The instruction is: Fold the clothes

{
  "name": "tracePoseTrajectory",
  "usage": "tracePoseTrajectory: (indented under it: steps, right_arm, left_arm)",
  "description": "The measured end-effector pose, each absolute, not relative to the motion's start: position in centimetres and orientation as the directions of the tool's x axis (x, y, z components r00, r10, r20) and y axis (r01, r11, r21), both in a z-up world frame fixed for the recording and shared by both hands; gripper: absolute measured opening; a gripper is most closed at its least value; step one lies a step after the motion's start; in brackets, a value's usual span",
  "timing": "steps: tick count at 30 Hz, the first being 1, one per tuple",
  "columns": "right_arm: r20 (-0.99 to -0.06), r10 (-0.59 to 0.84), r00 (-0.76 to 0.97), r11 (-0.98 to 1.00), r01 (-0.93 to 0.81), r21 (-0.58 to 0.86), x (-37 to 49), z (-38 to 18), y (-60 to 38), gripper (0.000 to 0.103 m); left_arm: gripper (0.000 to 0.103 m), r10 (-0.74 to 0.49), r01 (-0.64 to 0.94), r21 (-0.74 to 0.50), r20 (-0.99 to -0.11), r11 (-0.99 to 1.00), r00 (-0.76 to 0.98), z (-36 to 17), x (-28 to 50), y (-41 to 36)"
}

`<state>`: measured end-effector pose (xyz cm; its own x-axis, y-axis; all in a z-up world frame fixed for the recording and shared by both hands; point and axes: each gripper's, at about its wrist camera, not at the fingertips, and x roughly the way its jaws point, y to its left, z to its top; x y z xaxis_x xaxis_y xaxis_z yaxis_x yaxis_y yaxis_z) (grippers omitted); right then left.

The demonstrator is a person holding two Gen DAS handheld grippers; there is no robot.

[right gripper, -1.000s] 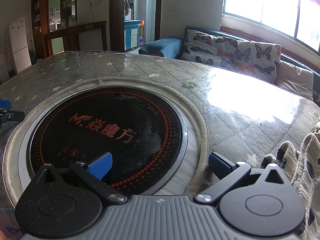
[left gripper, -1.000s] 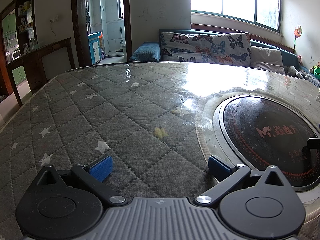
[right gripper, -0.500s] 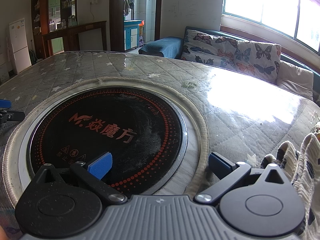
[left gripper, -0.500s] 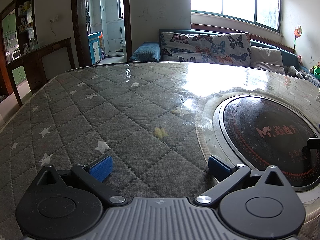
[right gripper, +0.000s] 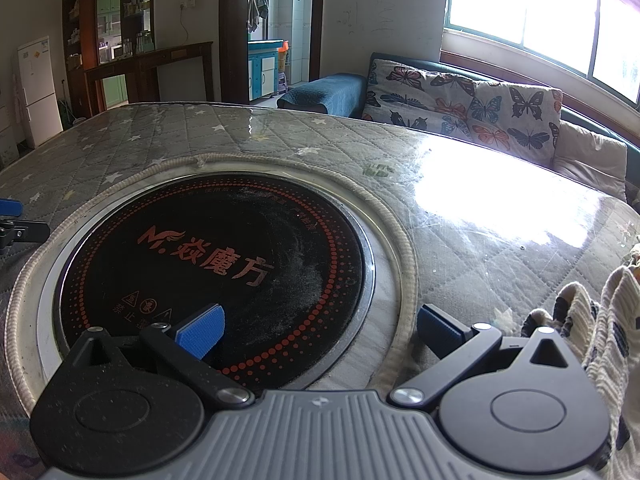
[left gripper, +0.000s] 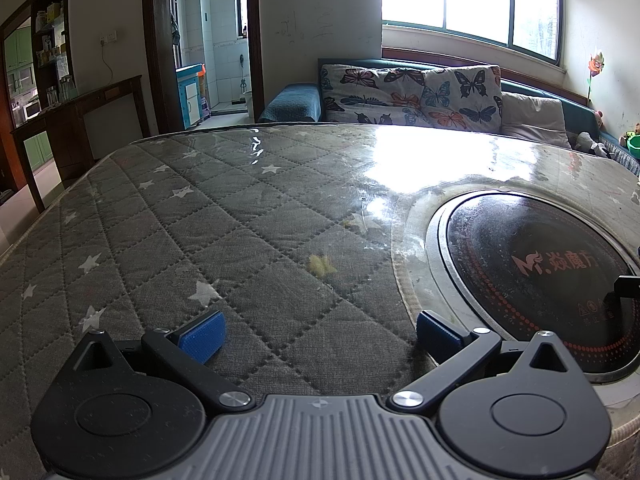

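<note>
Currently my left gripper (left gripper: pixel 318 330) sits low over the quilted cover (left gripper: pixel 192 232), jaws spread wide, nothing between the blue pads (left gripper: pixel 202 336). Grey cover, white star print, under a clear glossy sheet with window glare on the far side. One small yellow fleck (left gripper: pixel 320 264) on the cover ahead of the gripper.

My right gripper (right gripper: pixel 318 330) is also spread wide and holds nothing. It's above the near rim of the round cooktop (right gripper: pixel 224 264) set into the table. Black glass, ring of red dots, red logo reading "M." with a wing mark, then three Chinese characters. Below that, small red warning triangles with tiny text I can't read. More tiny red text along the far edge, also unreadable. Dusty smear on the right half of the glass.

Clothes (right gripper: pixel 600 320): cream knit with dark marks, bunched at the near right edge of the right view, just right of the right gripper's right finger. Can't tell if it touches the finger. Not visible in the left view.

Left view shows the cooktop on the right, with the same logo. Each view catches a finger of the other gripper at its edge.

Far side: sofa with a butterfly cushion (left gripper: pixel 412 94), windows above. Far left in the right view: white fridge (right gripper: pixel 38 88), sticker on the door unreadable.
</note>
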<state>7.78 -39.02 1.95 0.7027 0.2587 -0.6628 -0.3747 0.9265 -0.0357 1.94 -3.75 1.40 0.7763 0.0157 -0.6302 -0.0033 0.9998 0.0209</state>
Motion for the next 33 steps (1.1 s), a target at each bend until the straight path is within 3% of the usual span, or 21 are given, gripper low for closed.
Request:
tracePoseTrajectory:
  steps: [33]
  right_arm:
    - [-0.663, 0.257, 0.704, 0.926, -0.375, -0.039, 7.93, 1.84, -38.78, 0.103]
  left_arm:
    - [0.103, 0.016, -0.003, 0.021, -0.630, 1.000, 0.776, 1.42, 1.94, -3.75]
